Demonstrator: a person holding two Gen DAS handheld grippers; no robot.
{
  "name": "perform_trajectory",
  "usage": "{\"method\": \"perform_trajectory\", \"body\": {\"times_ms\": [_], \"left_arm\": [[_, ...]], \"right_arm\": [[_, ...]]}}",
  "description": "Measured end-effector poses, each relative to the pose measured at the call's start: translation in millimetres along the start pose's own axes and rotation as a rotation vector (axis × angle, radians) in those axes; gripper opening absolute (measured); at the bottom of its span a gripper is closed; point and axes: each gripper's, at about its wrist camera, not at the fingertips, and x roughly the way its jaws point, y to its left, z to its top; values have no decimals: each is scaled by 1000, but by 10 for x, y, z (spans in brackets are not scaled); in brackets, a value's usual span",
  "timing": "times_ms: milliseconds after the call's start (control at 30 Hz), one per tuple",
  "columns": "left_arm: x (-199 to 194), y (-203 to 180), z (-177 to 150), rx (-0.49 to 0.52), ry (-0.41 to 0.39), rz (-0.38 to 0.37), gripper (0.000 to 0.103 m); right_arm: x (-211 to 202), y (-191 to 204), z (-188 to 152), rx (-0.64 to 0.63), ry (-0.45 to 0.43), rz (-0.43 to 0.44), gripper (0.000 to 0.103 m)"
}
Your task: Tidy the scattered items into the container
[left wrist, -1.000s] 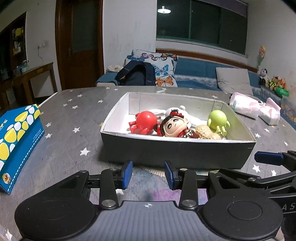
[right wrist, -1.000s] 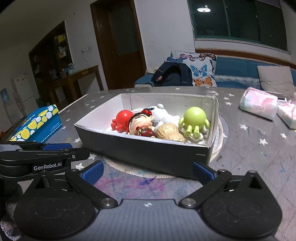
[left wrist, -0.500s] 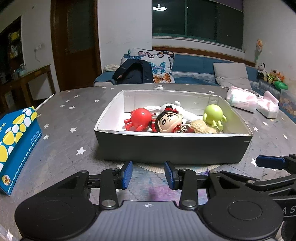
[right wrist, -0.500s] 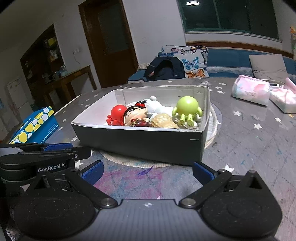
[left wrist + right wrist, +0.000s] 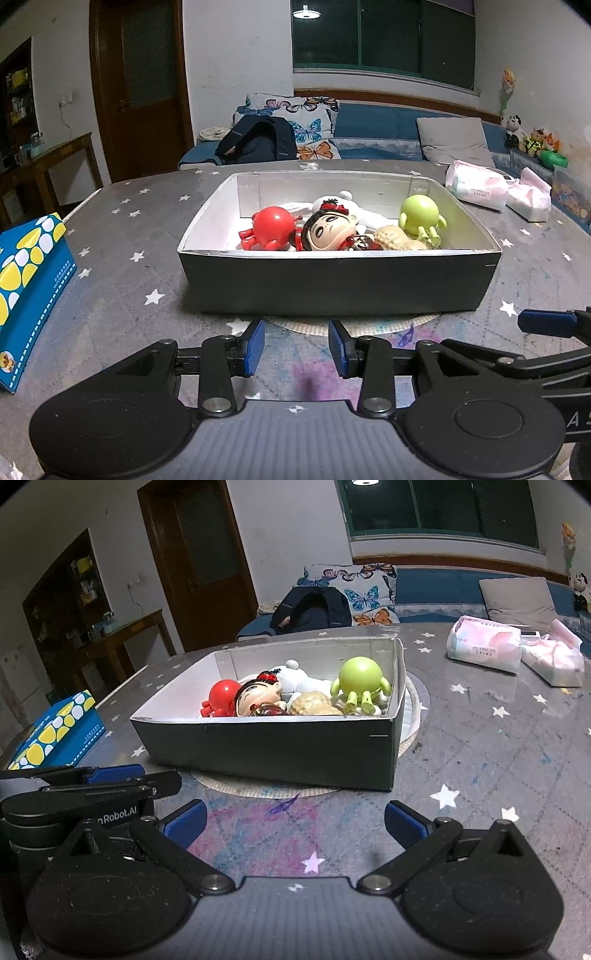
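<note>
In the black box [image 5: 340, 284], left to right: red octopus toy [image 5: 271, 230], big-headed doll [image 5: 328, 232], peanut [image 5: 397, 238], green octopus toy [image 5: 419, 216]. They look light, rigid and smooth, so best pinched at the round heads. Left gripper [image 5: 295, 347] empty with fingers partly apart; right gripper [image 5: 295, 821] wide apart, empty.

grey star-print table [image 5: 122, 236] with round mat [image 5: 415, 705] under box [image 5: 332, 284], blue tissue box [image 5: 29, 280], two pink packs [image 5: 484, 648]

Dark open box [image 5: 340, 280] holds red [image 5: 271, 230], green [image 5: 419, 214], doll [image 5: 328, 232], possibly peanut [image 5: 397, 240] toys.
</note>
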Motion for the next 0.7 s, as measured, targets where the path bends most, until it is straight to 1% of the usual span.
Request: {"method": "perform_trajectory", "body": {"times_ms": [267,467,600,700], "left_arm": [[167,108,-13,16,14,-5,40],[269,167,8,36,18,-30,40],[314,182,31,51,35,-48,40],[346,174,51,65,40,-51,40]], "right_arm": [[141,81,19,5,26,-42,103],[204,138,51,21,35,-87,103],[222,149,75,39,41,-110,103],[221,154,100,38,37,-130,103]]}}
